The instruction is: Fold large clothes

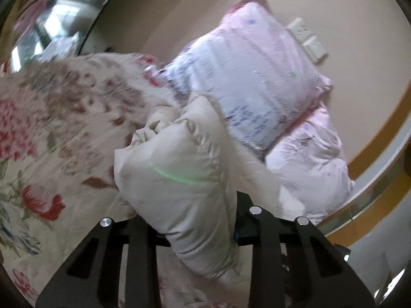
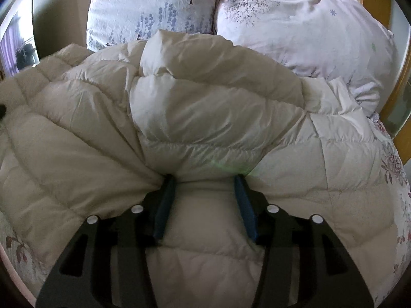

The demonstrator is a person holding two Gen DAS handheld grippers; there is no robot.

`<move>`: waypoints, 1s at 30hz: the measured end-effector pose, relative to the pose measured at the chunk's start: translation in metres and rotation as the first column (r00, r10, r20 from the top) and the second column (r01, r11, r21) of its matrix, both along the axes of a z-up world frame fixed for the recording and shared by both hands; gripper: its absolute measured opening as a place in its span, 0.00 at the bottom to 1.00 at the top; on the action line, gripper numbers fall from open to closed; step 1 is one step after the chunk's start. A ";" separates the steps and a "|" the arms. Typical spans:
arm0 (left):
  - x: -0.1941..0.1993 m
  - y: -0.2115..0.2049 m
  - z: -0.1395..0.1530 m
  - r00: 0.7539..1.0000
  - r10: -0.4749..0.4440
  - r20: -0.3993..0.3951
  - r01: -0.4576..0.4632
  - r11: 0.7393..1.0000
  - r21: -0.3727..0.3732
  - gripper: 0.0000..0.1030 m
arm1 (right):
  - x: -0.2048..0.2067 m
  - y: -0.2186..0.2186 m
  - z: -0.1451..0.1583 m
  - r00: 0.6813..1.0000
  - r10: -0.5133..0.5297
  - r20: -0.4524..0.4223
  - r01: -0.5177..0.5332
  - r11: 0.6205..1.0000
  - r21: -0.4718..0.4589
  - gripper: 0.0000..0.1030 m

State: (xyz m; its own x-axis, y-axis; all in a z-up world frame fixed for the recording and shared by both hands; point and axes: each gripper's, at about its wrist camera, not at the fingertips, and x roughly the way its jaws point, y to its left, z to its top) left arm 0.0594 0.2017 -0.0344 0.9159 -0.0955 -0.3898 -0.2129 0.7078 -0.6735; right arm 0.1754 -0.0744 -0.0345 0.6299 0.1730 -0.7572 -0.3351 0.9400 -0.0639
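A cream quilted down jacket [image 2: 205, 107] lies bunched on the bed and fills most of the right wrist view. My right gripper [image 2: 205, 179] points down into it. Its blue pads [image 2: 164, 205] stand apart on either side of a puffy fold without squeezing it. In the left wrist view, a cuffed end of the same jacket [image 1: 174, 169] is lifted off the bed. My left gripper [image 1: 195, 218] is shut on it, and the fabric hides the fingertips. This view is motion-blurred.
Two pink-white printed pillows [image 2: 154, 7] [image 2: 308, 30] lean at the head of the bed, also shown as pillows [image 1: 251, 77]. A floral bedspread [image 1: 51, 128] covers the bed. A wooden headboard [image 1: 380, 138] and a wall switch plate [image 1: 308, 41] lie behind.
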 end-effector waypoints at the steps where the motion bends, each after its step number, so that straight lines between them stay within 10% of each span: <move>1: 0.000 -0.004 0.004 1.000 -0.012 0.016 0.012 1.000 0.010 0.28 | -0.001 0.000 -0.001 1.000 0.001 0.001 -0.001 1.000 0.000 0.49; 9: -0.002 -0.055 0.045 0.969 -0.183 0.168 0.165 0.980 0.113 0.27 | -0.001 -0.002 -0.002 1.000 0.000 -0.003 0.000 1.000 0.022 0.49; 16: -0.006 -0.109 0.074 0.869 -0.401 0.289 0.352 0.913 0.205 0.26 | 0.001 -0.002 -0.003 1.000 0.007 -0.010 -0.007 1.000 0.021 0.49; 22: 0.000 -0.161 0.081 0.770 -0.573 0.280 0.507 0.817 0.275 0.26 | 0.003 -0.001 -0.004 1.000 0.015 -0.009 -0.014 1.000 0.017 0.49; 30: 0.020 -0.188 0.076 0.756 -0.622 0.205 0.561 0.776 0.288 0.26 | 0.003 -0.030 0.005 0.996 0.083 -0.036 -0.078 0.989 0.125 0.58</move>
State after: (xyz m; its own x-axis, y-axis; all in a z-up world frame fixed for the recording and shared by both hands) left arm 0.0794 0.0137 0.0412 0.7705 -0.6038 -0.2043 0.4639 0.7510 -0.4700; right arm 0.1780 -0.1044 -0.0297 0.5790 0.3159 -0.7516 -0.4103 0.9096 0.0662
